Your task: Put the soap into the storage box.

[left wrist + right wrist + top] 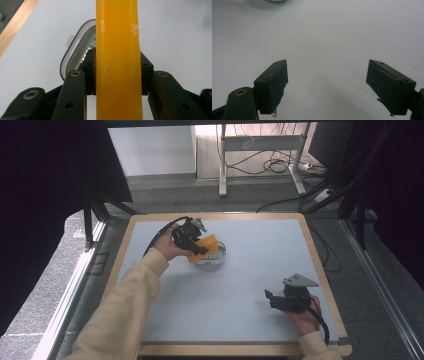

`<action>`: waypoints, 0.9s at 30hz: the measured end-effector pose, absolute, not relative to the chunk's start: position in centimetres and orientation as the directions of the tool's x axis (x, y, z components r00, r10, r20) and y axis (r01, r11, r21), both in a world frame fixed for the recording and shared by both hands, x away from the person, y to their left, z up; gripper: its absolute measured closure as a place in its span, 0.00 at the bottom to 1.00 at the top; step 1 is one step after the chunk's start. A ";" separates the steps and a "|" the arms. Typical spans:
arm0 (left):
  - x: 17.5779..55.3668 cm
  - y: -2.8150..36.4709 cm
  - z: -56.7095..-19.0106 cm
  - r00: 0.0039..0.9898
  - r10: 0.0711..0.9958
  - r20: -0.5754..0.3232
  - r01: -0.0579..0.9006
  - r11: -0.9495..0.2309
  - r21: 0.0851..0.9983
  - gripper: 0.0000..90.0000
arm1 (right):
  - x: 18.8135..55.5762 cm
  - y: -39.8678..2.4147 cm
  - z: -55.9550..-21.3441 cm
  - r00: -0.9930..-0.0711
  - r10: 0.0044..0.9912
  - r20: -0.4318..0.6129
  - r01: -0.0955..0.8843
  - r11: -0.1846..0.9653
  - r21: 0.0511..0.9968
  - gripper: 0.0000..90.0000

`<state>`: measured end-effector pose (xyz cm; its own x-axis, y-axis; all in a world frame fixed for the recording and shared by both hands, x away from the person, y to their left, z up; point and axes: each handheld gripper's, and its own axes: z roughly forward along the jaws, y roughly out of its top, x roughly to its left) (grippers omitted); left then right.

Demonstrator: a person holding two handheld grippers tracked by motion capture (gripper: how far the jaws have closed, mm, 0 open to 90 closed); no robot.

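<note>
We look down on a pale grey table (250,285) with a wooden rim, standing on grey floor (60,285). Beyond it we see a white wall (150,150), a metal desk frame (260,145) and loose cables (270,165) on the floor. Black curtains (45,180) hang at both sides. The light is even and soft.

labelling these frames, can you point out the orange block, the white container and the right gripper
orange block (117,62): left gripper view, its flat front face.
white container (218,255): high view, its right rim.
right gripper (327,87): right gripper view, midway between its open jaws.
</note>
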<state>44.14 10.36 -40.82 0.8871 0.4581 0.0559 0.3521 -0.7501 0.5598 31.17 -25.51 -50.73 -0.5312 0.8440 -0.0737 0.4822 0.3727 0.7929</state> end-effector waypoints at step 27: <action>47.6 9.9 -42.0 0.920 0.389 0.050 0.302 -0.784 0.542 0.68 | 31.3 -25.5 -50.7 -0.528 0.845 -0.081 0.479 0.375 0.793 0.20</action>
<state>47.59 9.86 -42.03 0.9200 0.3888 0.0498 0.3022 -0.7844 0.5417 31.27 -25.51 -50.69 -0.5279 0.8455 -0.0808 0.4793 0.3751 0.7935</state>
